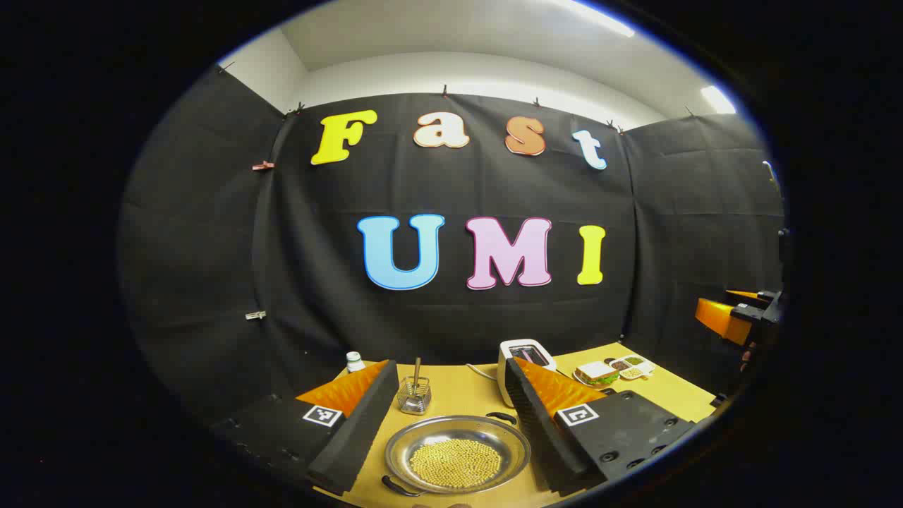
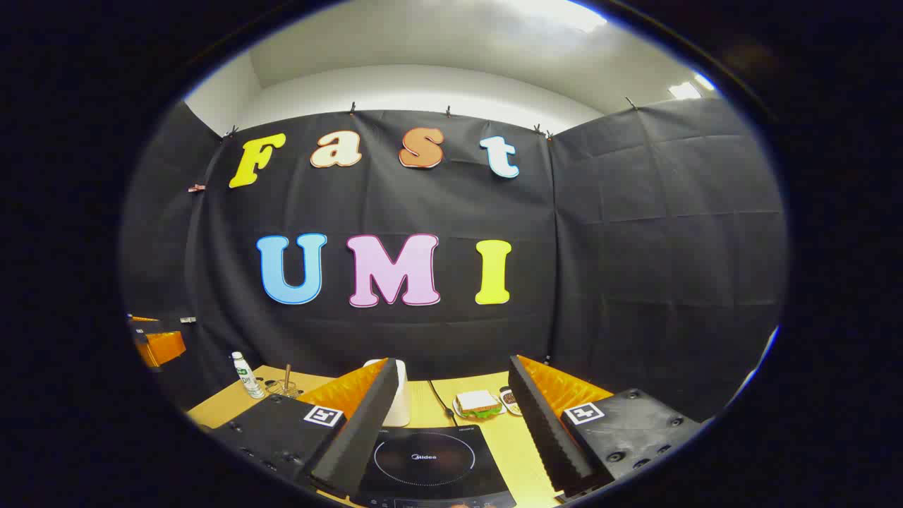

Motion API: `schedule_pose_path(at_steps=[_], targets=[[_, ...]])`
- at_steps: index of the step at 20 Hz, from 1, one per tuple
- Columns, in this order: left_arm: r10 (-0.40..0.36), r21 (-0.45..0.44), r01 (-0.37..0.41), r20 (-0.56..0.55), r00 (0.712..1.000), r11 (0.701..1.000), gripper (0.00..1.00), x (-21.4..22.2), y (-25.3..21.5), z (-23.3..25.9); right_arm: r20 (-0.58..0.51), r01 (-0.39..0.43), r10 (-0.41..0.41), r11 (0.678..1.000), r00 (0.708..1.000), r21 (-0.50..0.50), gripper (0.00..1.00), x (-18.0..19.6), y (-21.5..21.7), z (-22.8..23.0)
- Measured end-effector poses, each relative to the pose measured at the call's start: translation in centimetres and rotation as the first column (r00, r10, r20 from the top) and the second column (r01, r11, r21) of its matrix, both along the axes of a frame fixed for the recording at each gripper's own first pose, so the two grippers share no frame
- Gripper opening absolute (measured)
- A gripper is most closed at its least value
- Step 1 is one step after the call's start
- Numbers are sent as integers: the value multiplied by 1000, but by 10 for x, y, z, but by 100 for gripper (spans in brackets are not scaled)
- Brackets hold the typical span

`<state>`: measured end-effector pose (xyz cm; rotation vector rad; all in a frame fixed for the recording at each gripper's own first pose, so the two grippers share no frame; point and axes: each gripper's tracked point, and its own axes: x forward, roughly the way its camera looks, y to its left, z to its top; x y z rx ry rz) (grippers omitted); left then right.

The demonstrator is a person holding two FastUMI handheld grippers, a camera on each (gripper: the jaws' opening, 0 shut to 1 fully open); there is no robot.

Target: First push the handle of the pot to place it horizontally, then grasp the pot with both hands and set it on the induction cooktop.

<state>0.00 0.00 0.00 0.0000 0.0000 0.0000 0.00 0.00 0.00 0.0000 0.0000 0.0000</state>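
Wooden tabletop in the black-cloth booth. Left gripper hovers spread wide, empty, over the steel pot of yellow beans; its two black handles look set on a diagonal, though the near one sits at the edge of view. Right gripper also spread, empty, above the induction cooktop. Step one not begun. Next: nudge one handle until the pair lies horizontal; toaster just behind

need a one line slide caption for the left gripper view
Open left tongs hover above a steel pot of yellow beans on the wooden table, toaster behind.
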Motion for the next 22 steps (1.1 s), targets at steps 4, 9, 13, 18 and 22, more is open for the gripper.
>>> schedule_pose_path(at_steps=[4,9,13,18,22], targets=[[-30,-17,30,-4,1000,999,95,0,-10,-2,-6,-23,23,1000,1000,-3,96,-4,9,-1],[-26,-35,25,-17,1000,999,95,-3,-11,-6,-23,-64,64,998,998,-14,98,-9,21,-4],[-23,-55,21,-33,999,998,95,-4,-11,-12,-29,-87,87,996,996,-11,96,-11,28,-3],[-12,-62,9,-45,999,998,95,-3,-4,-16,-34,-87,87,996,996,-9,96,-14,25,-4],[-9,-56,6,-51,999,998,95,-1,3,-21,-53,-68,68,998,996,-2,96,-16,19,-10]])
